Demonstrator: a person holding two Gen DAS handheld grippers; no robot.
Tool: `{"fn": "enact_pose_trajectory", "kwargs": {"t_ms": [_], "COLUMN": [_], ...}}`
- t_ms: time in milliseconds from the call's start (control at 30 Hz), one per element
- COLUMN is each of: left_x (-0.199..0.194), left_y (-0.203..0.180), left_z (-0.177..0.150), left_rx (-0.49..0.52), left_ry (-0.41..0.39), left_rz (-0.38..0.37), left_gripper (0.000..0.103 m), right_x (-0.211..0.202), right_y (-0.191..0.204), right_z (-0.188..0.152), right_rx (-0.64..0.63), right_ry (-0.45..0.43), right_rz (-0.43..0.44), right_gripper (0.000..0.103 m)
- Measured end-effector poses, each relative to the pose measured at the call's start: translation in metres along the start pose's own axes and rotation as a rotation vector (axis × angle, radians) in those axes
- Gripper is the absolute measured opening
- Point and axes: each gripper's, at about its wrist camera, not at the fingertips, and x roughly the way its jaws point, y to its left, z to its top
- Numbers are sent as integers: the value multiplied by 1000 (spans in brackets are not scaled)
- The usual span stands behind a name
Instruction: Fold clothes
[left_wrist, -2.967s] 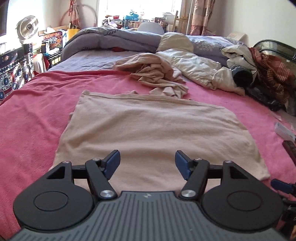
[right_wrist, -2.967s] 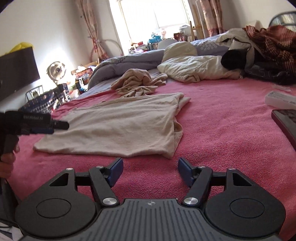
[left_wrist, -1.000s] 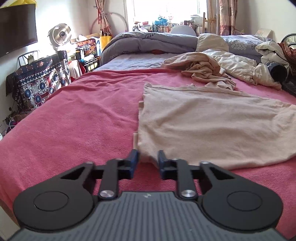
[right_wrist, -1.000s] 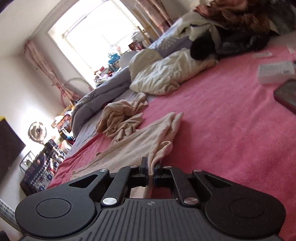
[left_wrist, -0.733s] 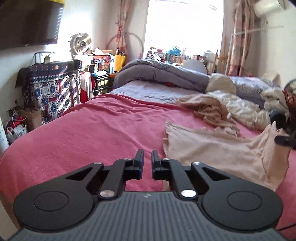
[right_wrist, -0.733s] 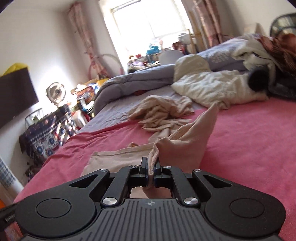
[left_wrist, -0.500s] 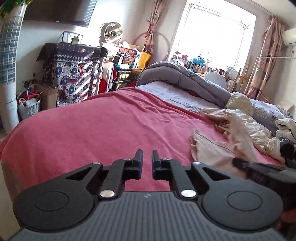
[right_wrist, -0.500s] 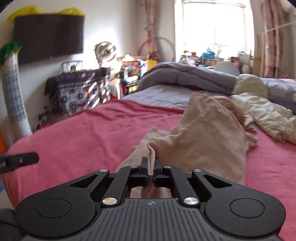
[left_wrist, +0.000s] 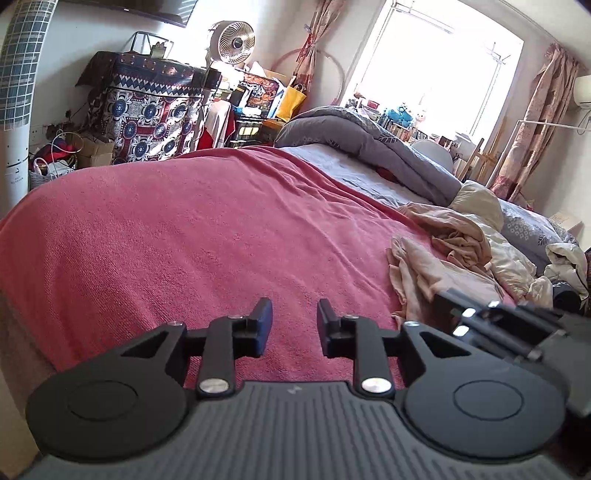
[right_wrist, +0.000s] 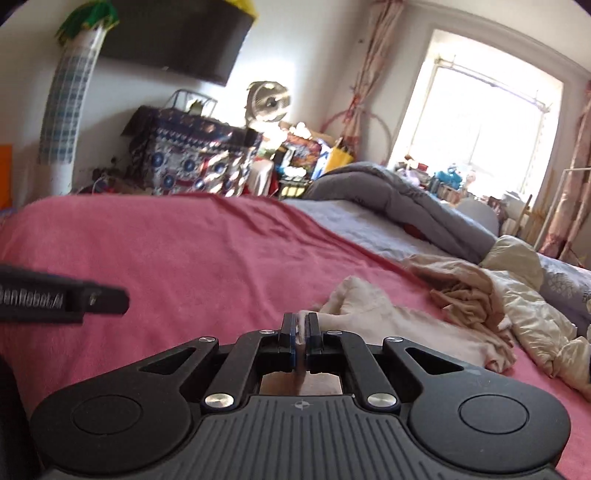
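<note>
A beige garment (left_wrist: 424, 273) lies doubled over on the pink bedspread (left_wrist: 207, 229), right of centre in the left wrist view. My left gripper (left_wrist: 294, 321) hovers over bare bedspread to the garment's left; its jaws are opening with nothing between them. My right gripper (right_wrist: 303, 325) is shut on a beige edge of that garment (right_wrist: 399, 325), which trails off to the right behind it. The right gripper's black body (left_wrist: 517, 328) shows at the right edge of the left wrist view, over the garment.
A crumpled beige cloth (left_wrist: 454, 236), cream bedding (left_wrist: 506, 254) and a grey duvet (left_wrist: 369, 147) lie further up the bed. Left of the bed stand a patterned cloth-covered cabinet (left_wrist: 147, 118), a fan (left_wrist: 232, 40) and clutter. The left gripper's black body (right_wrist: 62, 299) juts in at the left.
The right gripper has carried the garment's right edge over to the left, folding it in half. The left gripper has swung left off the garment and its jaws have parted.
</note>
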Motion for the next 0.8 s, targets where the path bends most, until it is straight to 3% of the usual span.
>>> {"fn": "enact_pose_trajectory", "kwargs": {"t_ms": [67, 367, 433, 500, 600, 700, 800], "left_x": [-1, -1, 0, 9, 40, 82, 127], "left_y": [6, 10, 10, 6, -25, -64, -87], "left_z": [0, 5, 15, 34, 65, 82, 93], "left_rx": [-31, -67, -103, -137, -28, 149, 205], "left_ry": [1, -3, -2, 21, 149, 229, 270], "left_rz": [-7, -62, -135, -299, -527, -584, -561], "left_gripper": [34, 35, 41, 50, 72, 74, 74], "right_x": [7, -9, -12, -13, -12, -15, -18], "right_y": [13, 26, 29, 30, 31, 32, 31], "right_z": [-13, -25, -29, -33, -36, -39, -41], "right_rx": [-34, -97, -113, -117, -111, -110, -95], "right_ry": [39, -2, -16, -34, -52, -66, -72], "right_rz": [5, 49, 51, 49, 44, 40, 49], "right_gripper": [7, 11, 12, 12, 12, 12, 12]}}
